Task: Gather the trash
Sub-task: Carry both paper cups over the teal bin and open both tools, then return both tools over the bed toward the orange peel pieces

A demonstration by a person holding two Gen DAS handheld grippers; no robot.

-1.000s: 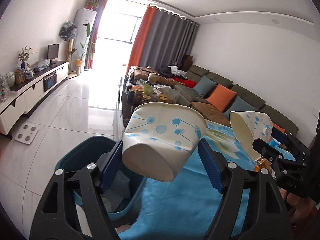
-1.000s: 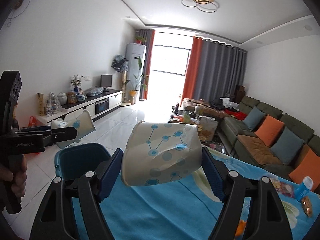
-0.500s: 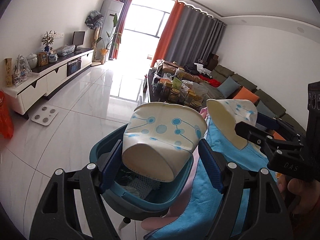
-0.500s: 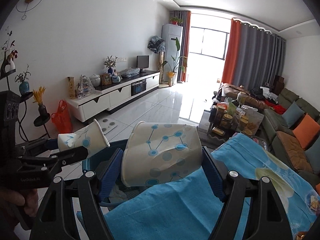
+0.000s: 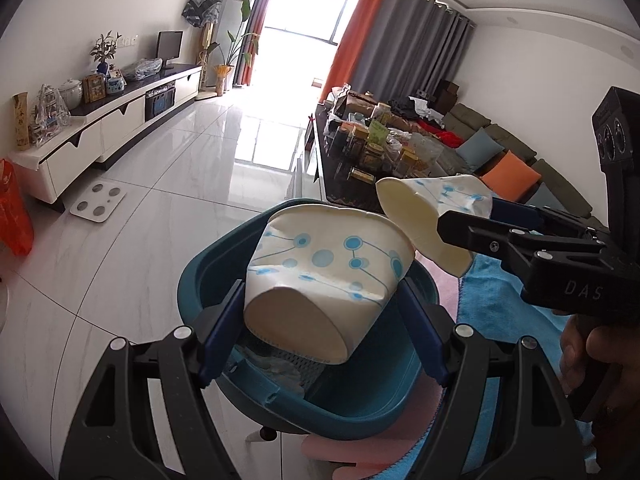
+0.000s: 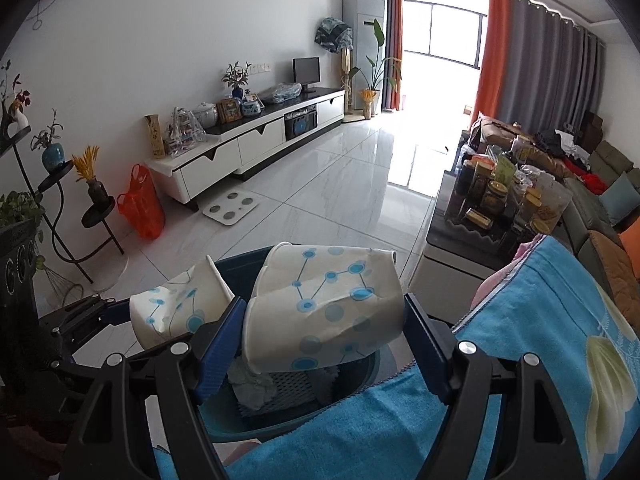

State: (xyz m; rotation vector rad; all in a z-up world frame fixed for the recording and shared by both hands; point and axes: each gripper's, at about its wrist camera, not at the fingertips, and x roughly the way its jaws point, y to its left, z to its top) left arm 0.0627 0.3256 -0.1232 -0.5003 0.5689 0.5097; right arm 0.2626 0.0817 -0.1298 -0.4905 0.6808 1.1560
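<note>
My left gripper (image 5: 320, 314) is shut on a white paper cup with blue dots (image 5: 332, 276), tilted with its base toward the camera. It hangs right over the open teal trash bin (image 5: 200, 280). My right gripper (image 6: 324, 334) is shut on a second, creased paper cup (image 6: 328, 304) lying sideways above the same bin (image 6: 240, 258). Each view shows the other gripper too: the right one (image 5: 472, 220) comes in from the right with its cup (image 5: 424, 216), and the left one (image 6: 132, 316) comes in from the left with its cup (image 6: 176, 312). The two cups hang close together.
Crumpled tissue (image 6: 250, 380) lies in the bin. A table edge covered with a blue towel (image 6: 520, 340) runs beside the bin on the right. Beyond are a dark coffee table (image 6: 440, 236) crowded with jars, a sofa, a white TV cabinet (image 6: 248, 144), an orange bag (image 6: 142, 204) and a floor scale (image 6: 230, 208).
Both grippers have swung left from over the blue-covered table and tipped downward. The cups, still held, now hang over the bin's opening and closer to each other.
</note>
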